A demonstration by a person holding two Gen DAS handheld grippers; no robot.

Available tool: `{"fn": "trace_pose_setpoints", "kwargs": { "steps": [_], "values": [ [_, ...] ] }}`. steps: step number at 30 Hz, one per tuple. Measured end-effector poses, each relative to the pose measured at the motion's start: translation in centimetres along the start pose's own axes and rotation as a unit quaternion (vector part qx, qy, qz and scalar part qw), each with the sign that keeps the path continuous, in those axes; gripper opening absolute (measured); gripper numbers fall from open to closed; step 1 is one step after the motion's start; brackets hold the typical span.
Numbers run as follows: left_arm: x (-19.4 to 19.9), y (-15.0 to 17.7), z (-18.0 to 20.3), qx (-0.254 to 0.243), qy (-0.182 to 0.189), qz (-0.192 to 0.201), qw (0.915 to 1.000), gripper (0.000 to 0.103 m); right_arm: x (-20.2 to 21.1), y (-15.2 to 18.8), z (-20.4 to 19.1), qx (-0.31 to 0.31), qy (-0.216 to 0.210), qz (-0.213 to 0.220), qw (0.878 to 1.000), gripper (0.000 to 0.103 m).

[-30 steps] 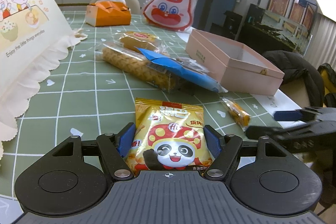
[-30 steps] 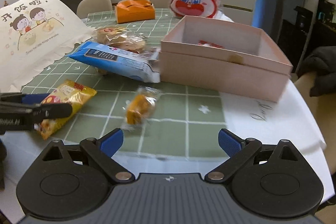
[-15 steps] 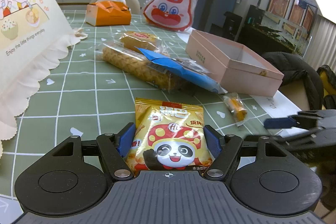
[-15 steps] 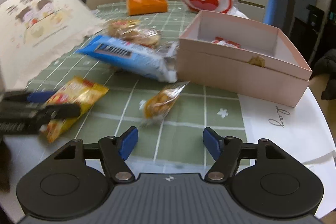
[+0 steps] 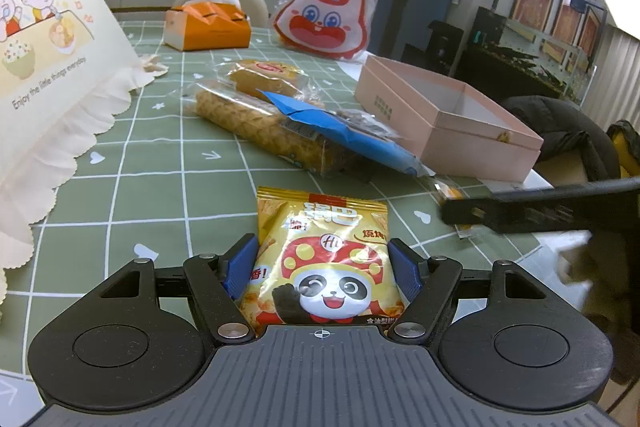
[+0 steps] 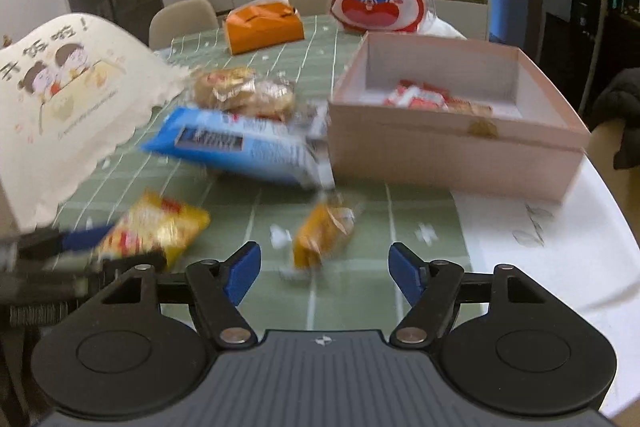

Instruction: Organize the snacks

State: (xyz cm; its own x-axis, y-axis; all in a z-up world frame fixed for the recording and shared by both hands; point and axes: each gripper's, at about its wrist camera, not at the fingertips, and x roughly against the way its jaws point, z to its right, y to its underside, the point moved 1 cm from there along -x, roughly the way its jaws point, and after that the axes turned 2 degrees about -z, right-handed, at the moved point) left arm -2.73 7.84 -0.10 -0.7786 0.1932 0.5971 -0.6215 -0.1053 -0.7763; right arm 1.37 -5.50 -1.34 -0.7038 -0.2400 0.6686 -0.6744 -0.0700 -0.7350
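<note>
My left gripper [image 5: 323,265] is shut on a yellow panda snack bag [image 5: 324,259], which lies on the green checked tablecloth [image 5: 160,187]. The bag also shows in the right wrist view [image 6: 156,229]. My right gripper [image 6: 325,269] is open and empty, just short of a small orange wrapped cake [image 6: 322,233]. A pink open box [image 6: 456,143] with red packets inside stands at the right. A blue snack pack [image 6: 236,147] and wrapped breads [image 6: 244,93] lie beside it.
A cream picture bag [image 5: 44,67] stands at the left. An orange box [image 5: 208,25] and a rabbit-face bag [image 5: 324,17] are at the far side. The white table edge [image 6: 560,247] curves at the right. A chair with a dark coat [image 5: 560,123] is beyond.
My right gripper has moved forward and leftward toward the small orange cake and narrowed its opening. The left gripper has stayed shut on the panda bag.
</note>
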Motion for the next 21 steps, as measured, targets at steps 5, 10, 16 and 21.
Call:
{"fn": "trace_pose_setpoints", "kwargs": {
  "steps": [5, 10, 16, 21],
  "values": [
    [0.0, 0.0, 0.0, 0.0, 0.0, 0.0, 1.0, 0.076, -2.3, -0.9, -0.7, 0.011, 0.026, -0.02, 0.999, 0.059],
    [-0.1, 0.0, 0.3, -0.009, -0.007, -0.002, 0.9999, 0.076, 0.2, 0.2, -0.6, 0.042, 0.007, -0.021, 0.999, 0.026],
    [0.1, 0.1, 0.9, -0.018, -0.015, -0.006, 0.9997, 0.076, 4.3, 2.8, 1.2, 0.063, 0.014, -0.019, 0.998, 0.022],
    [1.7, -0.7, 2.7, -0.029, 0.035, -0.004, 0.999, 0.072, 8.4, 3.0, 4.2, 0.039, 0.003, 0.004, 0.999, 0.007]
  ]
}}
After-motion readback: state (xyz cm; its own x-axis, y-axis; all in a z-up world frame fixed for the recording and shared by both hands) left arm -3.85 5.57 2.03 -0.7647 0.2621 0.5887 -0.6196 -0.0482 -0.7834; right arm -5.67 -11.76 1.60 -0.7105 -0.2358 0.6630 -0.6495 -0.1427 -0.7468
